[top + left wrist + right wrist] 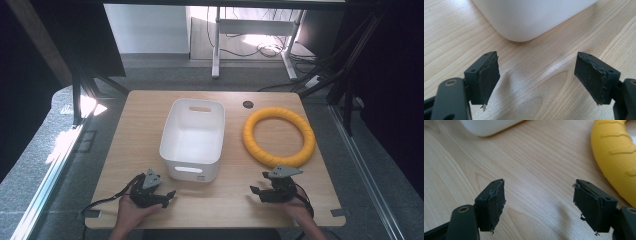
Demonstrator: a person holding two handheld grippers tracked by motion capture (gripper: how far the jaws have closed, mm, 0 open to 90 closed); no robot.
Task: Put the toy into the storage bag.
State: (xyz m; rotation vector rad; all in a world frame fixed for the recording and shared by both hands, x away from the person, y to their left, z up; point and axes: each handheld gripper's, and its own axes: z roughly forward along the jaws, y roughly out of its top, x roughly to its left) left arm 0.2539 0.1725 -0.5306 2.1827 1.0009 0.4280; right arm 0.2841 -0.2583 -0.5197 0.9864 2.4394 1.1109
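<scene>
Yellow and round, the ring (278, 136) lies flat on the right side of the wooden counter (135, 150). It has little ridges all the way around. It looks like soft foam or rubber, so I think it is light and a bit squashy. The ridges should help stop it from slipping. I do not think it would break if it fell. A good place to take hold is the near part of the ring, with one jaw on the inside of the hoop and one on the outside. A soft pinch should be enough.

The white bin (192, 138) sits in the middle of the counter, just to the left of the ring. It is empty. It looks like smooth, hard plastic, and it may be slippery. It has a slot for a handle at the near end and one at the far end.

The left tongs (165, 197) rest low on the counter, close to the near corner of the bin. Their jaws are wide apart and hold nothing.

The right tongs (257, 192) rest low too, just in front of the ring but not touching it. Their jaws are also wide apart with nothing between them. A hand holds each from the near edge.
</scene>
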